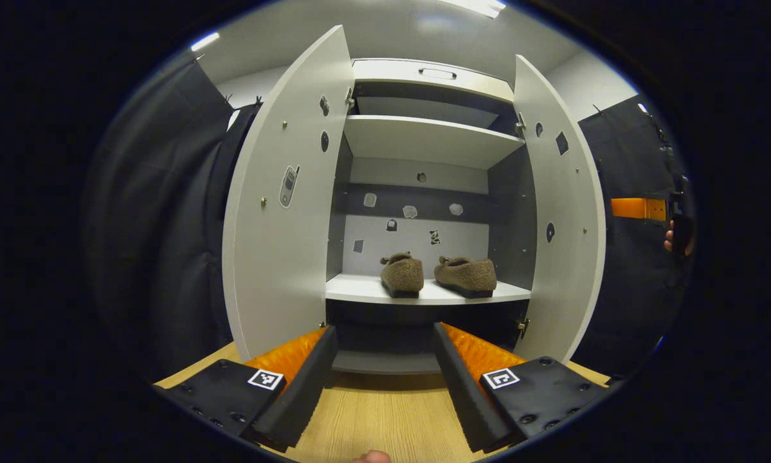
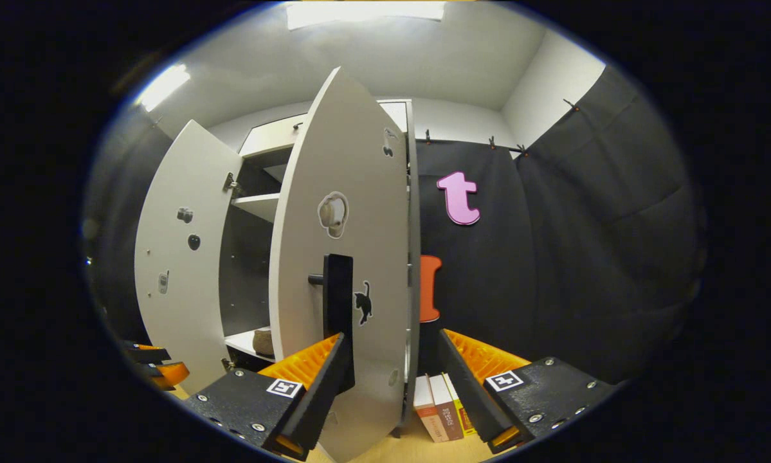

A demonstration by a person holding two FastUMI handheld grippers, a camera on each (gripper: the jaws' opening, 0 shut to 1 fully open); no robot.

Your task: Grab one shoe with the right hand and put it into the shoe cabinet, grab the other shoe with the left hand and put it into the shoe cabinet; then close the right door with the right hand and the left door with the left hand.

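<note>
Two brown fuzzy shoes (image 1: 402,273) (image 1: 467,275) sit side by side on the cabinet's lower shelf (image 1: 353,290). The left door (image 1: 276,244) and right door (image 1: 565,244) both stand wide open. My left gripper (image 1: 385,331) is open and holds nothing, low in front of the cabinet. My right gripper (image 2: 391,337) is open too, facing the outer side of the right door (image 2: 353,193). Its left finger (image 2: 324,373) is close by the black door handle (image 2: 337,289). One shoe (image 2: 263,341) peeks out past the door's edge.
Several books (image 2: 443,405) stand on the wooden floor (image 1: 372,418) beside the cabinet's right side. An upper shelf (image 1: 424,138) is bare. Black cloth walls close in on both sides. A hand (image 1: 671,241) holds the right gripper at the far right of the left gripper view.
</note>
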